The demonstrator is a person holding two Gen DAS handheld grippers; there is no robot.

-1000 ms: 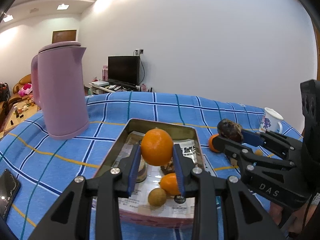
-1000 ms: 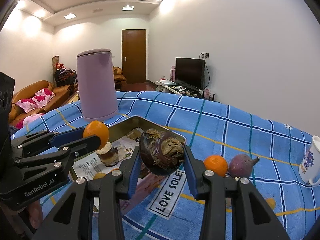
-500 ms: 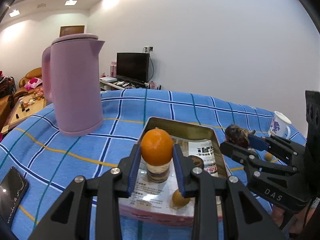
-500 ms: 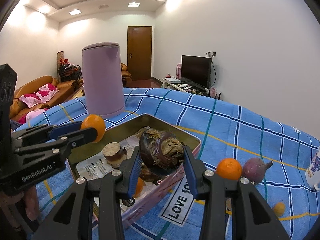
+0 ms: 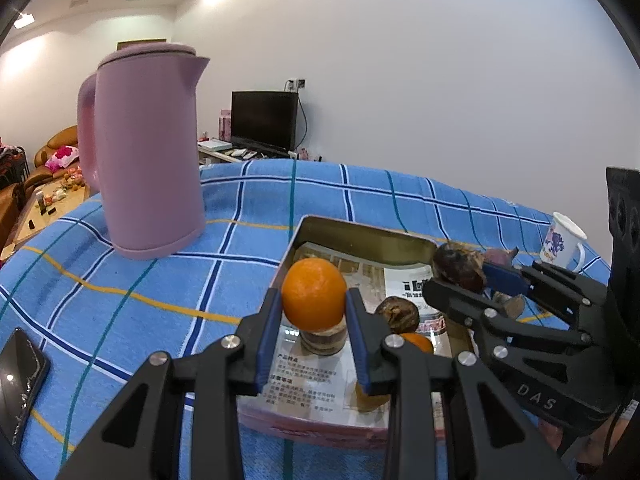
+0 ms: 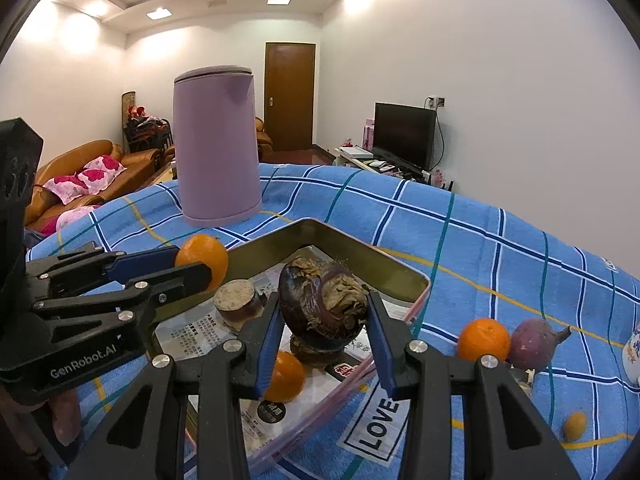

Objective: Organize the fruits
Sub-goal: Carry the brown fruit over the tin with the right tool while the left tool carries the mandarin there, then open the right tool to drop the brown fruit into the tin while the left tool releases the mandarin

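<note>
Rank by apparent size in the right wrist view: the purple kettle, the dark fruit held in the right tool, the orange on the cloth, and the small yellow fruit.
1. Purple kettle
2. Dark fruit, though it sits closest to the camera, which enlarges it
3. Orange on the cloth
4. Small yellow fruit

3 oranges (image 6: 201, 258), 1 tray (image 6: 362, 258), 1 kettle (image 6: 216, 148), 1 mug (image 5: 562, 236)
</note>
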